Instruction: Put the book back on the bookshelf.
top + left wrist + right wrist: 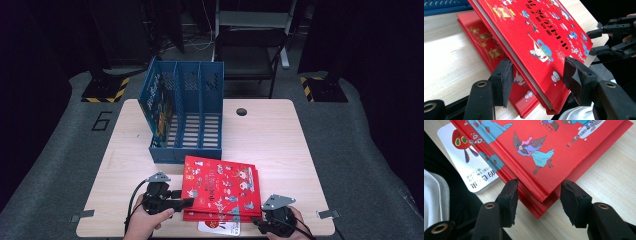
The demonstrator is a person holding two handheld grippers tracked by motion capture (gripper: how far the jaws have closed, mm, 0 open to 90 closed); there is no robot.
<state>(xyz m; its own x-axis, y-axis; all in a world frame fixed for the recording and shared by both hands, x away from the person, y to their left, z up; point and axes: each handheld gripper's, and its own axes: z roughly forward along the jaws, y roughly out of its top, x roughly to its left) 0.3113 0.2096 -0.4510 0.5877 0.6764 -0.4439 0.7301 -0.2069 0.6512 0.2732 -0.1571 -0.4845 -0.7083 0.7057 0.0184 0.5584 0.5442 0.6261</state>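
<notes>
A stack of red picture books (220, 186) lies at the table's front middle. My left gripper (186, 202) reaches in from the stack's left edge. In the left gripper view the top red book (536, 30) is tilted up off the lower red book (481, 42), its corner slanting between the open jaws of my left gripper (540, 75). My right gripper (260, 221) sits at the stack's front right corner. There the red stack (554, 145) pokes between my right gripper's (539, 187) open jaws. A white book (466, 157) lies under the stack.
A blue file rack (187, 115) stands at the table's back left with a colourful book (160, 105) in its left slot. Bare wooden table (270, 135) spreads to the right. A dark chair (250, 50) stands behind the table. My right gripper (592, 42) appears beyond the book.
</notes>
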